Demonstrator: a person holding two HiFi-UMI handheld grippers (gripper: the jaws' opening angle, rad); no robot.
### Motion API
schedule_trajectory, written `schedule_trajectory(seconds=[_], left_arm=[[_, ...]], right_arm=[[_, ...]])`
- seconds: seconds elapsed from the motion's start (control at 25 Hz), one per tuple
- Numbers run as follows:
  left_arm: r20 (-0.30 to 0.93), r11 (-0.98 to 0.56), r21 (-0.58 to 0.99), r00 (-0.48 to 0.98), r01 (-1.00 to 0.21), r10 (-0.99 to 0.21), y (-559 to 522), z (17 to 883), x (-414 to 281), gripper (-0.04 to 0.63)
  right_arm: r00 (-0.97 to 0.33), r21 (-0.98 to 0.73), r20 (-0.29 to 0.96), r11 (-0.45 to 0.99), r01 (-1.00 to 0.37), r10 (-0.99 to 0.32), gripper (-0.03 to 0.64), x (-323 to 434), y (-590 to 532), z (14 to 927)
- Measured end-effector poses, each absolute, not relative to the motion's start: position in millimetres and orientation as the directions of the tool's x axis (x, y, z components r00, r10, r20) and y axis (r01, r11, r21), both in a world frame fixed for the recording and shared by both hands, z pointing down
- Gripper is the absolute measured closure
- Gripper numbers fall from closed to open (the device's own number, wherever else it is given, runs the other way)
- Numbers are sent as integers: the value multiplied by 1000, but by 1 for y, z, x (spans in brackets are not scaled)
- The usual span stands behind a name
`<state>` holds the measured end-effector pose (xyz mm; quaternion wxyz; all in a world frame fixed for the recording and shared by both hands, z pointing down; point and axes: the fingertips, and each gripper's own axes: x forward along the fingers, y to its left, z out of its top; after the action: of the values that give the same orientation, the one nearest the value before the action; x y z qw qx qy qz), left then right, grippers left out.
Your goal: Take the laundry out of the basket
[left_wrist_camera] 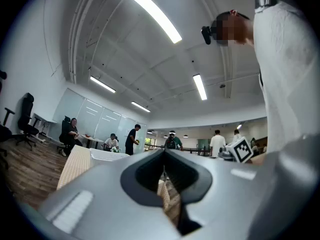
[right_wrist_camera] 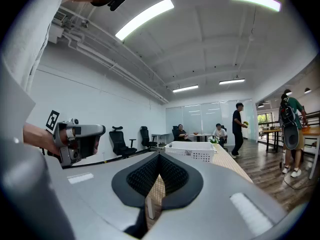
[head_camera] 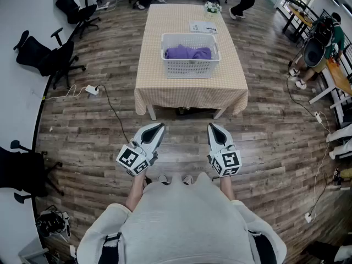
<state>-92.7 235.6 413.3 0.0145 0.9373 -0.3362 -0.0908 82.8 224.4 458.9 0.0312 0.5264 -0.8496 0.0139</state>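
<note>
A white plastic laundry basket (head_camera: 190, 67) stands in the middle of a table with a checked cloth (head_camera: 190, 92), well ahead of me. Purple laundry (head_camera: 188, 53) lies bunched inside it. Both grippers are held close to my body, short of the table and pointing toward it. The left gripper (head_camera: 159, 126) is shut with nothing in it, and the right gripper (head_camera: 212, 127) is shut and empty too. In the left gripper view the jaws (left_wrist_camera: 163, 152) meet at their tips, with the basket (left_wrist_camera: 107, 155) far off. The right gripper view shows the closed jaws (right_wrist_camera: 159, 155) and the basket (right_wrist_camera: 192, 151) beyond them.
Papers (head_camera: 203, 27) and a small flower pot (head_camera: 212, 7) sit at the table's far end. Black office chairs (head_camera: 47, 56) stand at left. A power strip with cables (head_camera: 92, 90) lies on the wood floor. People stand at the far end and at right by a desk (head_camera: 335, 76).
</note>
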Motion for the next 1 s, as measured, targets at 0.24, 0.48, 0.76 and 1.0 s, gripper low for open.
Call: schedule_trajectory(seconds=[0.24, 0.48, 0.76, 1.0], left_arm=[[-141, -768, 110, 755, -631, -640, 255, 419, -74, 585], [-144, -769, 84, 756, -634, -639, 261, 413, -53, 586], [-129, -754, 72, 743, -653, -656, 271, 417, -33, 586], [-125, -752, 79, 742, -654, -659, 282, 422, -19, 585]], right_arm=[[-454, -8, 96, 455, -890, -886, 618, 100, 245, 467], [-484, -2, 79, 485, -875, -872, 618, 110, 247, 463], [-536, -20, 52, 536, -844, -842, 617, 121, 248, 463], [-527, -19, 64, 527, -850, -848, 617, 137, 248, 469]])
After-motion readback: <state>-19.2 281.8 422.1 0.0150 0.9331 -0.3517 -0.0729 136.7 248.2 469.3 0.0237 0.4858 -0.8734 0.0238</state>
